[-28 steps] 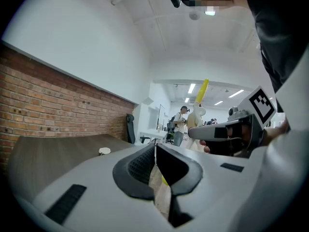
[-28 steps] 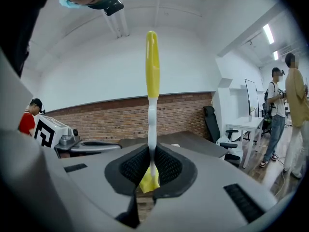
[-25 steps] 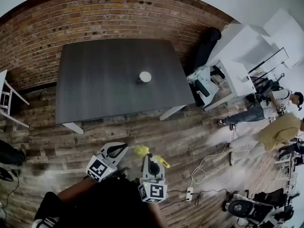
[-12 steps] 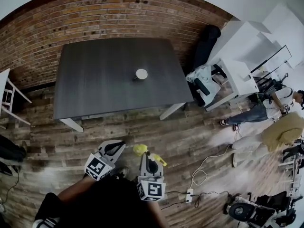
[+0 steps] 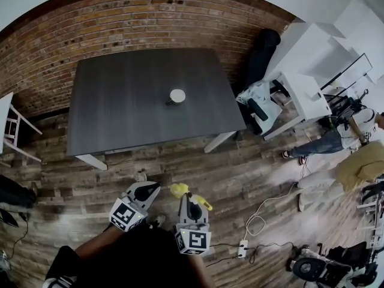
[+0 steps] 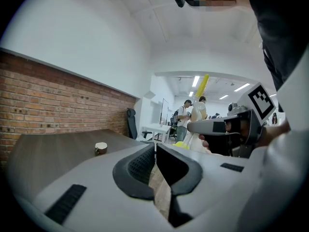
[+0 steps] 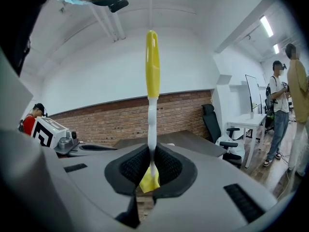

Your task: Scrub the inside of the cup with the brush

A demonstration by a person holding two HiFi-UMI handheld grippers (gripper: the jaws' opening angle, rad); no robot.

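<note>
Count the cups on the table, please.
1. The cup stands alone on the dark table, slightly right of its middle. The head view shows the whole tabletop, so none seems hidden.

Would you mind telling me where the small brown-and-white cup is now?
In the head view, the small brown-and-white cup stands alone on the dark grey table, slightly right of its centre, with the brick wall beyond it.

The left gripper's [image 6: 155, 146] jaws meet, empty. A cup [image 6: 100, 148] stands far left on the dark table [image 6: 53, 153]; at right, the right gripper [image 6: 193, 127] holds a yellow brush [image 6: 203, 83].
</note>
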